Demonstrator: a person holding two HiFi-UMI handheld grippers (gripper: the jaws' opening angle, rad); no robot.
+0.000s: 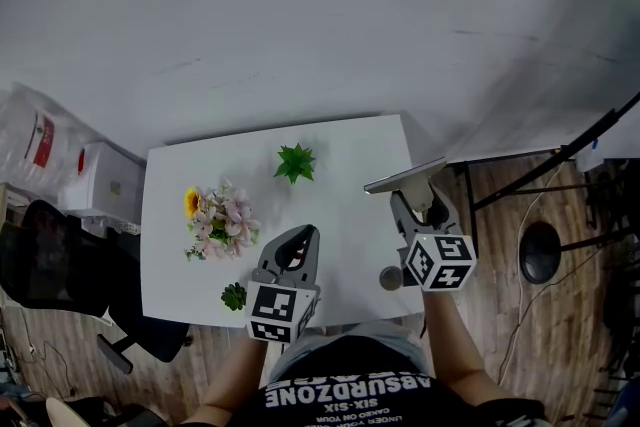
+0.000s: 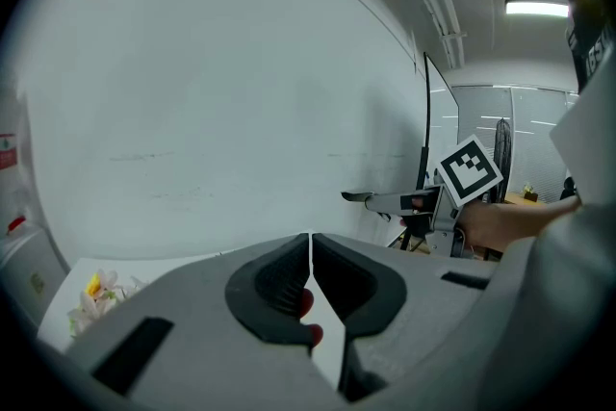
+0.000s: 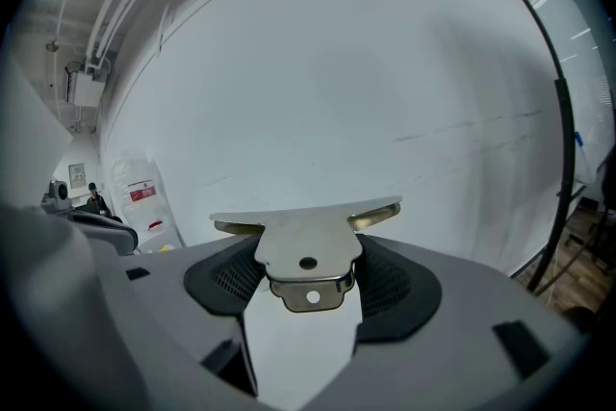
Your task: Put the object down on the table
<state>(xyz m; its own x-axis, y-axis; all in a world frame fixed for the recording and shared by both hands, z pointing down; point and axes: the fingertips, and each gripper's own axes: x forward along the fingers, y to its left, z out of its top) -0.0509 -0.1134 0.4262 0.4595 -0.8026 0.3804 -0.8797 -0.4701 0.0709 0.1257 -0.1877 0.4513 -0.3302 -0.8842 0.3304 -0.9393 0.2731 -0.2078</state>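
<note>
My right gripper (image 1: 415, 200) (image 3: 308, 274) is shut on a flat metal scraper (image 1: 405, 177) (image 3: 306, 236). Its narrow stem sits between the pads and its wide blade points away, level. It hangs over the right edge of the white table (image 1: 350, 140). The left gripper view also shows the scraper (image 2: 385, 199) held in the air at the right. My left gripper (image 1: 300, 240) (image 2: 310, 250) is over the table's front middle, jaws shut tip to tip. Small red bits show in the hollow behind the tips; I cannot tell what they are.
A bunch of pink and yellow flowers (image 1: 218, 220) lies on the table's left half. A green leafy sprig (image 1: 295, 162) lies near the back middle, a smaller one (image 1: 234, 296) at the front edge. A black chair (image 1: 50, 270) stands left, a black stand base (image 1: 540, 250) right.
</note>
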